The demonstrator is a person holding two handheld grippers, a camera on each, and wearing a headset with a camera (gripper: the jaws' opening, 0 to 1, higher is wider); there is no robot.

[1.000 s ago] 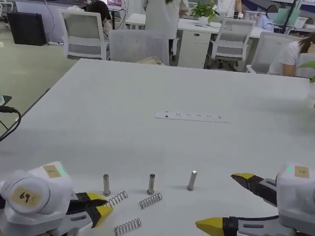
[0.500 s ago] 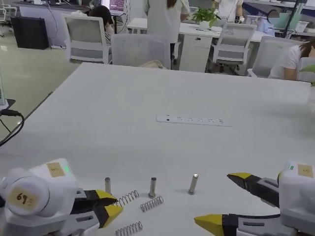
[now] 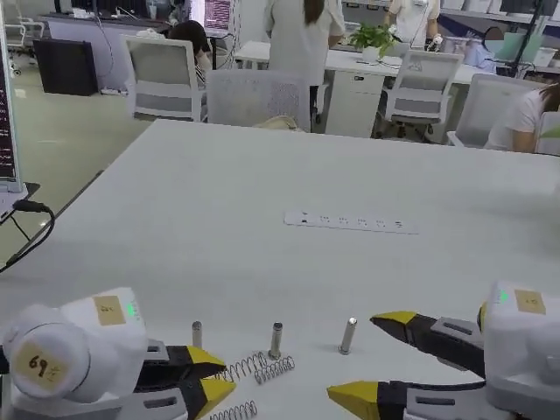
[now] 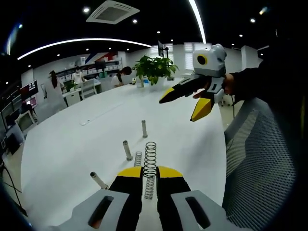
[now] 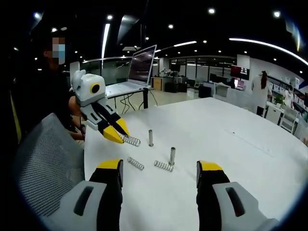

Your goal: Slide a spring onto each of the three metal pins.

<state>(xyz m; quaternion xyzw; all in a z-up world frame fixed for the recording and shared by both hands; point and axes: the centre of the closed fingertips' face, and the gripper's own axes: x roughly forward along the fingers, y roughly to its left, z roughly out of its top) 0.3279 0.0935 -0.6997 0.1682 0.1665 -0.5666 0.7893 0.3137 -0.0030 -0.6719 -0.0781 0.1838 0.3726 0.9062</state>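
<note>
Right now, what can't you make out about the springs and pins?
Head view: gripped end of the held spring, hidden between the jaws of the left gripper.
Head view: nearest spring, partly lost at the bottom edge.
All views: tip shape of the pins, too small.

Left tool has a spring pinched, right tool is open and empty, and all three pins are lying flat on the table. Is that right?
Not quite. The three pins stand upright on the table, as the head view shows. The rest holds: the left tool pinches a spring, and the right tool is open and empty.
</note>
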